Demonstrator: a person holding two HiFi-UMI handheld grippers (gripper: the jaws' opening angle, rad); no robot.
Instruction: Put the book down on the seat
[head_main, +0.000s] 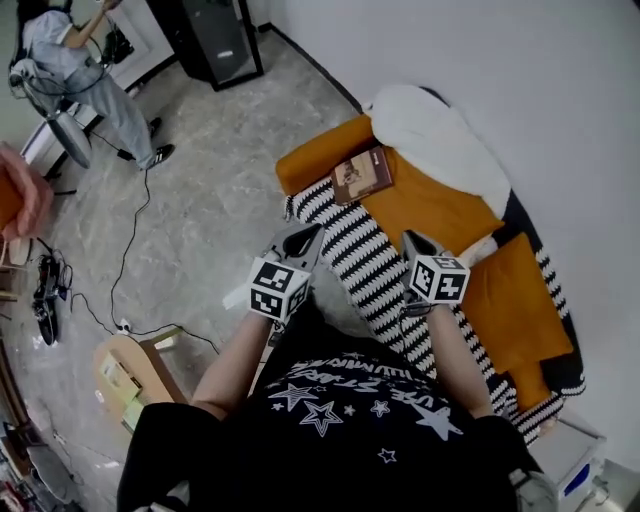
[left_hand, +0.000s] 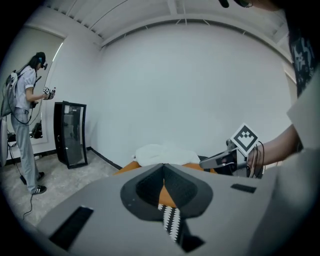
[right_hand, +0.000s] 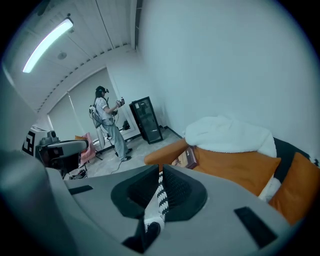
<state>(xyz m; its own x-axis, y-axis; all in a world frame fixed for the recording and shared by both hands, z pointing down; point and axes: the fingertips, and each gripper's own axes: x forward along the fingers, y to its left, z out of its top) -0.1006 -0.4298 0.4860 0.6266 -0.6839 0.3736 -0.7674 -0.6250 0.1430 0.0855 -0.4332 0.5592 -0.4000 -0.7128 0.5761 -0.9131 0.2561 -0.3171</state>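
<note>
The left forearm and right forearm are stretched forward side by side; the left gripper and right gripper are held apart, both tilted downward; each pair of jaws is closed together, with nothing gripped.

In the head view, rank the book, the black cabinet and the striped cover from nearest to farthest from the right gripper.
1. Striped cover, beneath the right gripper.
2. Book, farther up, on the orange cushion.
3. Black cabinet, farthest, at top left.
</note>
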